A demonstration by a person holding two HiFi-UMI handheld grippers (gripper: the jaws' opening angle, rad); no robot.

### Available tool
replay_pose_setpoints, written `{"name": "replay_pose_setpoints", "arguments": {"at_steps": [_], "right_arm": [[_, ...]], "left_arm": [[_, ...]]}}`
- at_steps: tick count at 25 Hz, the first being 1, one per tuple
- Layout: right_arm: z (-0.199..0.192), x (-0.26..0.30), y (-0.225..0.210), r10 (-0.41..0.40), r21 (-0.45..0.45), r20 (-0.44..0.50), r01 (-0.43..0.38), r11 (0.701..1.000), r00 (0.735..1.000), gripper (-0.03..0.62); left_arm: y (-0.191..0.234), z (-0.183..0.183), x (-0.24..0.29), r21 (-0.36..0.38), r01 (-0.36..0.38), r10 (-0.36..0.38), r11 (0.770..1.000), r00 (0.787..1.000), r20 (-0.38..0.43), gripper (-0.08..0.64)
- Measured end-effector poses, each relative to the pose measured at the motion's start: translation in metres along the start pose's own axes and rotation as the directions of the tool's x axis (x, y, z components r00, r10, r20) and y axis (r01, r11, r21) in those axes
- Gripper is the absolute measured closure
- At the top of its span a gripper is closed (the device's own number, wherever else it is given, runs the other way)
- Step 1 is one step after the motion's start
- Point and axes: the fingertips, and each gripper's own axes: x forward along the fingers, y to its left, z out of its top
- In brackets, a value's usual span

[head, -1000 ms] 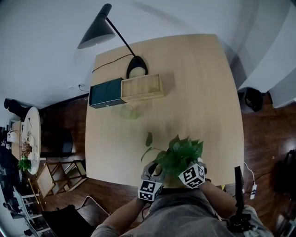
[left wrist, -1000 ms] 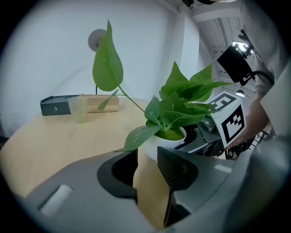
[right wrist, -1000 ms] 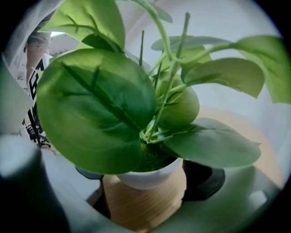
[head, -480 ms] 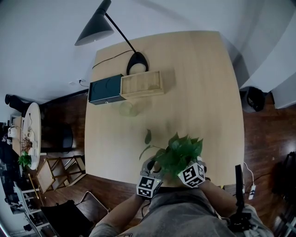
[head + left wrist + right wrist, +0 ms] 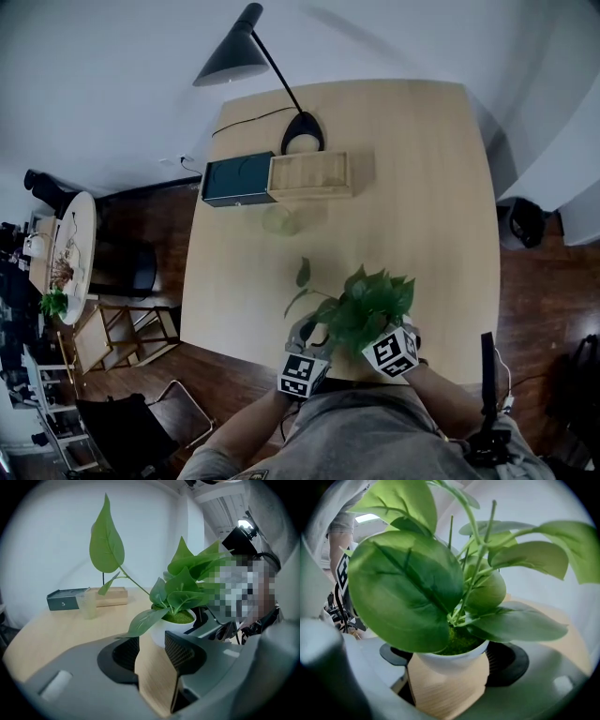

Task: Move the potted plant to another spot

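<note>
L tongs (image 5: 150, 640): jaws wide, closing a touch right now, nothing btwn them, just bare surface (image 5: 51, 630). The pot stands just ahead, off their R jaw, so we reckon L isn't in the grip. Potted plant (image 5: 364, 305) is at the near edge of the surface, btwn both tongs. That's the same spot as a sec ago; only our head view has swung, the plant hasn't travelled. R tongs (image 5: 450, 662): spread wide w/ the white pot btwn the jaws, and the pads look to meet its sides, so we judge R has the hold. Meaning: pickup looks about done, the carry to a new spot hasn't begun, and there's bare surface further R and beyond.
</note>
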Motion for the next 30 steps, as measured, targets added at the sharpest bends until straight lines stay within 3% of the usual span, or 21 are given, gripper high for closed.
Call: {"name": "replay_pose_setpoints", "arguments": {"at_steps": [8, 21, 30], "right_arm": [[0.045, 0.026, 0.029, 0.01, -0.069, 0.032, -0.007, 0.998, 0.999, 0.12], [0.122, 0.08, 0.096, -0.07, -0.082, 0.058, 0.074, 0.994, 0.996, 0.12], [0.17, 0.133, 0.149, -0.118, -0.095, 0.059, 0.124, 0.988, 0.991, 0.12]], "left_arm": [[0.043, 0.008, -0.039, -0.007, -0.065, 0.066, 0.998, 0.995, 0.081, 0.408], [0.13, 0.015, -0.116, 0.003, -0.054, 0.052, 0.999, 0.976, 0.212, 0.422], [0.203, 0.007, -0.169, 0.012, -0.035, 0.031, 0.999, 0.966, 0.255, 0.433]]}}
